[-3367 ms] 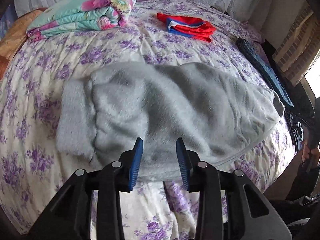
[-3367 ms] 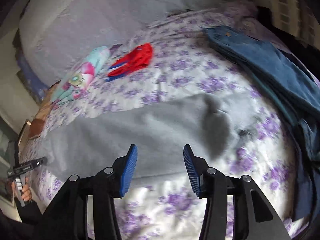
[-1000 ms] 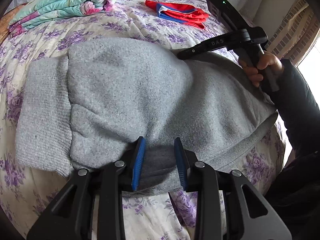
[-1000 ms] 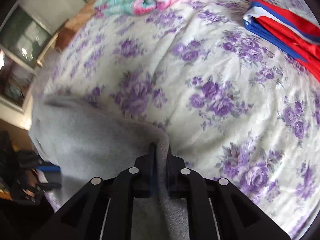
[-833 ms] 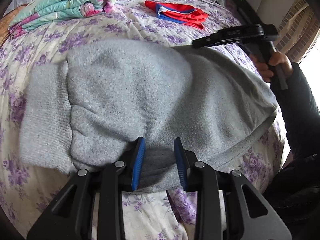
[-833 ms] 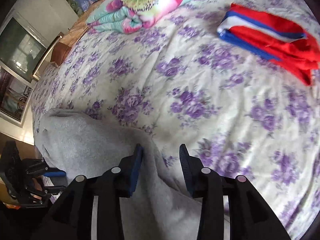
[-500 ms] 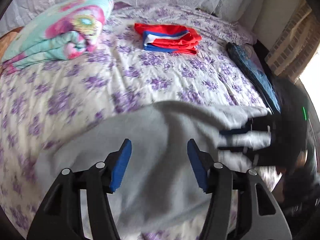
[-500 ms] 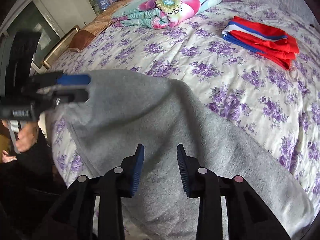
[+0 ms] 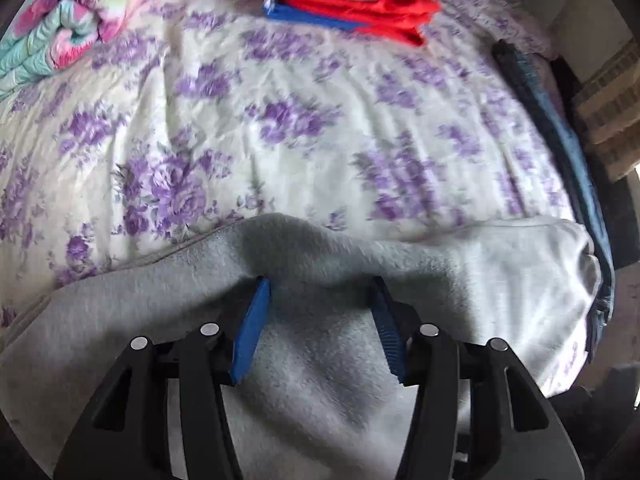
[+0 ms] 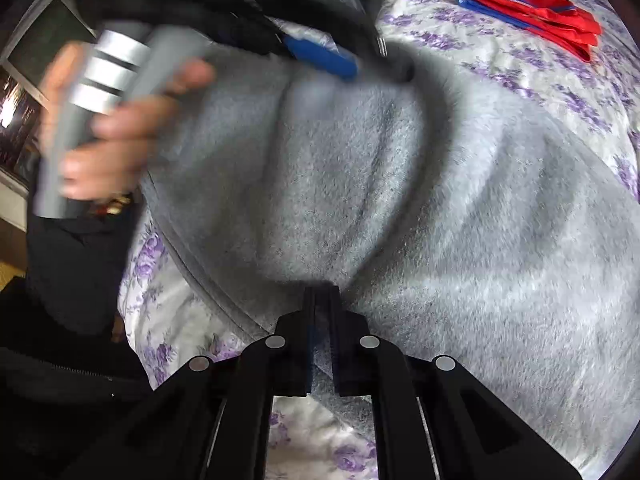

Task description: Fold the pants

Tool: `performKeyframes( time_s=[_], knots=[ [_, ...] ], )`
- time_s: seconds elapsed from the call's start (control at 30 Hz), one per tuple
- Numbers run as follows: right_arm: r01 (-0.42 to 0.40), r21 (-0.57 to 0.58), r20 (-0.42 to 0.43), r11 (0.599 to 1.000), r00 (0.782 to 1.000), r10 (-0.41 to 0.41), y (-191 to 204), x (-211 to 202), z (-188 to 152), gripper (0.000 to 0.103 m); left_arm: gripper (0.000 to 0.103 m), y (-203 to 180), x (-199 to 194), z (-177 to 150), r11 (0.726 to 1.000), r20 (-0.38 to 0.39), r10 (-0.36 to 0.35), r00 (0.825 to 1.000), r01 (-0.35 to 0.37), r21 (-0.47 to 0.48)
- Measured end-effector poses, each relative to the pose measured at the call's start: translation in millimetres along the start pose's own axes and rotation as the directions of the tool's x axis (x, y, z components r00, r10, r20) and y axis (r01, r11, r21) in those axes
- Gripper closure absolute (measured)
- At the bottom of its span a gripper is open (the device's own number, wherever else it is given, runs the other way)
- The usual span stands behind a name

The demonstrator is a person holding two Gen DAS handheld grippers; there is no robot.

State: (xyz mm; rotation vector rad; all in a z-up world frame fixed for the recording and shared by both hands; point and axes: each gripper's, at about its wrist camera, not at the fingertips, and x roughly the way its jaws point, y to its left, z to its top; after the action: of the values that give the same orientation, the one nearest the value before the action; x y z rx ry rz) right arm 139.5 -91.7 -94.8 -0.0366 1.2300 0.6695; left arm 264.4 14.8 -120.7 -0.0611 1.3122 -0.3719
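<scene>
While the right gripper point(image 10: 321, 300) is closing on a pinch of the grey pants point(image 10: 400, 184), the left gripper point(image 9: 318, 312) stands apart and is narrowing, fleece between its pads point(image 9: 256, 320) but unpressed. One-sided hold could drag the fold askew. The pants lie at the bed's point(image 9: 240, 120) near edge; open sheet beyond, red shorts point(image 9: 348, 0) well apart.

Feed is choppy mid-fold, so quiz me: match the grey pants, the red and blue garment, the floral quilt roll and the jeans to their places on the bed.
Things:
1. grey pants
2. red and blue garment
3. floral quilt roll
4. jeans

Places, left wrist view:
A. far left corner
B. along the right edge
C. nearest, under the jaws
D. far middle, folded

Pairs: 1-C, 2-D, 3-A, 4-B
</scene>
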Motion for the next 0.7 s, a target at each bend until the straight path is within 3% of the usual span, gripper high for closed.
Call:
performKeyframes(
  time_s=[0.03, 0.1, 0.2, 0.23, 0.3, 0.37, 0.43, 0.57, 0.7],
  knots=[
    [-0.03, 0.029, 0.03, 0.999, 0.999, 0.029, -0.8, -12.6, -5.9, 0.092, 0.05, -0.3, -1.0, -1.4, 1.0, 0.057, 0.008, 0.998, -0.01, 0.027],
    [-0.061, 0.078, 0.114, 0.995, 0.992, 0.052, -5.8, -40.9, -21.0, 0.087, 0.05, -5.1, -0.4, -5.4, 0.998, 0.075, 0.039, 0.996, -0.044, 0.055],
    [-0.015, 0.232, 0.275, 0.973, 0.96, -0.051, -31.8, -90.4, -55.9, 0.048, 0.049, -14.5, 1.1, -8.5, 0.99, 0.106, 0.095, 0.99, -0.104, 0.091],
    [0.009, 0.312, 0.31, 0.95, 0.944, -0.111, -45.8, -106.0, -71.0, 0.042, 0.048, -14.7, 1.1, -9.1, 0.99, 0.114, 0.098, 0.989, -0.109, 0.093],
    [0.038, 0.497, 0.339, 0.867, 0.911, -0.234, -79.8, -134.2, -106.2, 0.036, 0.048, -13.1, -0.2, -9.3, 0.991, 0.118, 0.087, 0.989, -0.098, 0.09],
    [0.024, 0.678, 0.341, 0.735, 0.876, -0.342, -115.3, -160.2, -145.0, 0.036, 0.048, -11.3, -2.9, -9.2, 0.993, 0.118, 0.077, 0.99, -0.088, 0.085],
    [-0.04, 0.784, 0.349, 0.619, 0.853, -0.388, -144.2, -177.1, -177.6, 0.036, 0.049, -12.7, -11.1, -13.1, 0.993, 0.115, 0.081, 0.99, -0.09, 0.075],
    [-0.221, 0.822, 0.427, 0.524, 0.849, -0.312, -173.5, -177.3, -210.5, 0.036, 0.051, -15.2, -40.0, -43.4, 0.993, 0.13, 0.061, 0.99, -0.074, 0.091],
    [-0.271, 0.817, 0.453, 0.508, 0.848, -0.276, -185.1, -167.4, -202.7, 0.036, 0.051, -16.1, -57.3, -87.3, 0.993, 0.13, 0.025, 0.991, -0.04, 0.112]
  ],
)
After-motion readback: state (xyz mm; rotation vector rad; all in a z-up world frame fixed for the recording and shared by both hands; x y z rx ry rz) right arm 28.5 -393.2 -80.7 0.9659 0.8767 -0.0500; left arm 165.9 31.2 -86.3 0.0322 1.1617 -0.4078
